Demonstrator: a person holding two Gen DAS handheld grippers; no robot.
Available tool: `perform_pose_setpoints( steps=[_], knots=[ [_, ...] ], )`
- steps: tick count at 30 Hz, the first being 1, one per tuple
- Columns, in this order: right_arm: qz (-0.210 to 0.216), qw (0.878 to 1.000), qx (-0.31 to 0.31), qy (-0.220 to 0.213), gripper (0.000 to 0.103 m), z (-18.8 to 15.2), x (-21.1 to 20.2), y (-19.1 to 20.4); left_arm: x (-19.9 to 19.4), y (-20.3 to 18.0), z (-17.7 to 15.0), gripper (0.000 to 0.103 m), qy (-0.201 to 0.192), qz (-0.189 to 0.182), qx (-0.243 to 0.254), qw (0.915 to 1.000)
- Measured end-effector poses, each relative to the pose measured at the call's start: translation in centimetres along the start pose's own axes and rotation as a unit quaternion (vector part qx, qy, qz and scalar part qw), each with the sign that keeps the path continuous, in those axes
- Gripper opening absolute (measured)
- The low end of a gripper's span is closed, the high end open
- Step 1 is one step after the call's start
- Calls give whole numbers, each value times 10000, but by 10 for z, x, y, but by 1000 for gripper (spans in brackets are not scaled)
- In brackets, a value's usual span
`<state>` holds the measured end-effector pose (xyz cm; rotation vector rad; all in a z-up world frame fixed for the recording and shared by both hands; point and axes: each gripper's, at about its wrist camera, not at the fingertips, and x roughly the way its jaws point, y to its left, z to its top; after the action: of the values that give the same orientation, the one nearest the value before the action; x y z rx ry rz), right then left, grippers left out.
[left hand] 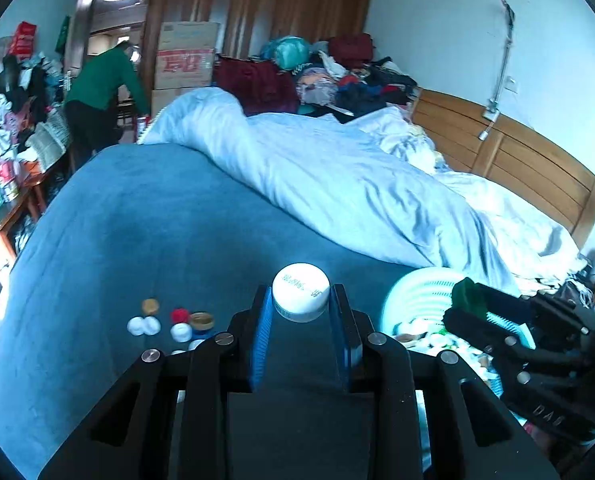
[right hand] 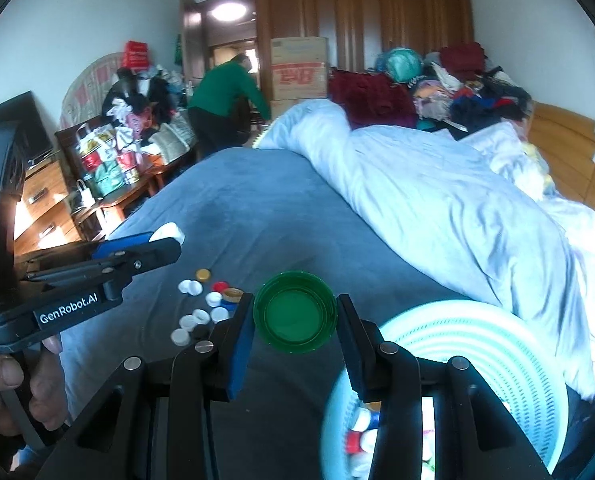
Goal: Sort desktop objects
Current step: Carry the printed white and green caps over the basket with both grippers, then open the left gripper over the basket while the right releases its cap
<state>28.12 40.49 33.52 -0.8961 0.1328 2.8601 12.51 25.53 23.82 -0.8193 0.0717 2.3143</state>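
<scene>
My left gripper [left hand: 300, 300] is shut on a white bottle cap [left hand: 300, 296] with green print, held above the blue bedspread [left hand: 145, 216]. My right gripper [right hand: 295, 314] is shut on a wide green lid [right hand: 295, 312], its hollow side facing the camera. A pale green slotted basket [right hand: 449, 344] holding several caps sits at the lower right, beside the right gripper. Several loose caps [right hand: 209, 304], white, red, gold and blue, lie in a cluster on the bedspread to the left. In the right wrist view the left gripper [right hand: 165, 240] shows at the left with its white cap.
A rumpled white duvet [left hand: 337, 176] covers the right half of the bed. A person in a green top [left hand: 105, 80] bends near the doorway at the back. Cluttered wooden furniture [right hand: 109, 176] stands along the left; clothes are piled by the wooden headboard [left hand: 509, 160].
</scene>
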Motion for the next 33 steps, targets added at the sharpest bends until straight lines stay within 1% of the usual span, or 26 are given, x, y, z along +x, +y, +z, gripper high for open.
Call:
perform_pose_setpoints(
  steps=[7,13,20,24,26,33],
  knots=[
    [-213,9994,256,-68,44,-7,-16,-34,9,-55,12,24,76,-199,315,9993],
    [-399,9983,428,-20,44,-14,-27,-65,22,-94,14,24,283,-426,503,9974],
    [-621,9959,634,147,44,-27,-34,-97,46,-137,9,24,750,-638,785,9920],
    [-727,9944,748,191,44,-33,-39,-113,57,-156,10,24,933,-722,896,9890],
    [-767,9936,798,218,44,-36,-41,-119,60,-164,9,24,990,-738,947,9878],
    [-823,9916,950,303,44,-44,-47,-135,76,-183,3,24,1452,-833,1132,9794]
  ],
)
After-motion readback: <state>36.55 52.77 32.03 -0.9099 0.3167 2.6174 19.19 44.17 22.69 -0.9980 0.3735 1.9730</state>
